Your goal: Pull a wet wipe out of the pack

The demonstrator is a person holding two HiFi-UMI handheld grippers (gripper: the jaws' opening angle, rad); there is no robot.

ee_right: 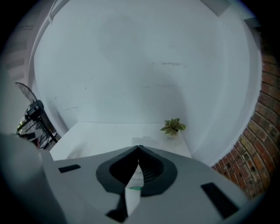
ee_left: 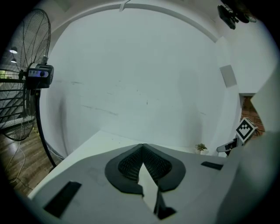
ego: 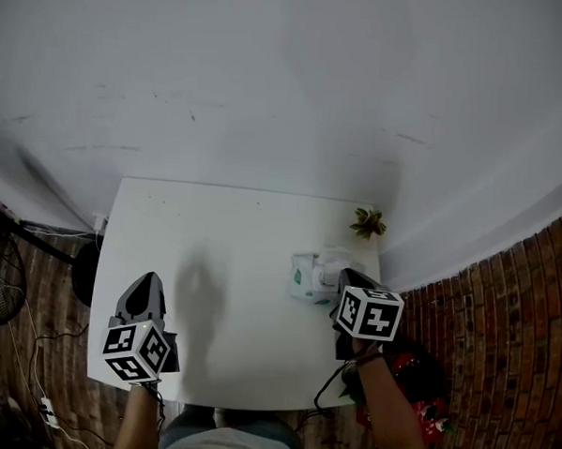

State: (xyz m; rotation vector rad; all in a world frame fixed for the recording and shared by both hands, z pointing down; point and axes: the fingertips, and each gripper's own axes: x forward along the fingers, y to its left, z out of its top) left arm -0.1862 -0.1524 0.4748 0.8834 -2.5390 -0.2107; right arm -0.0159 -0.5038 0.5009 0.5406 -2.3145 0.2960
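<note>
The wet wipe pack (ego: pixel 312 275), white with green print, lies on the white table (ego: pixel 223 263) near its right edge. My right gripper (ego: pixel 347 276) hovers right over the pack's near side with its jaws shut and nothing between them. In the right gripper view the tips (ee_right: pixel 139 148) meet, and a strip of the pack (ee_right: pixel 133 183) shows through the gap behind them. My left gripper (ego: pixel 149 280) is above the table's front left, far from the pack. Its jaws (ee_left: pixel 142 145) are also shut and empty.
A small potted plant (ego: pixel 367 222) stands in the table's far right corner, close behind the pack. A white wall runs along the far and right sides. A standing fan (ee_left: pixel 30 74) is on the floor to the left. Cables lie on the wooden floor (ego: pixel 55 414).
</note>
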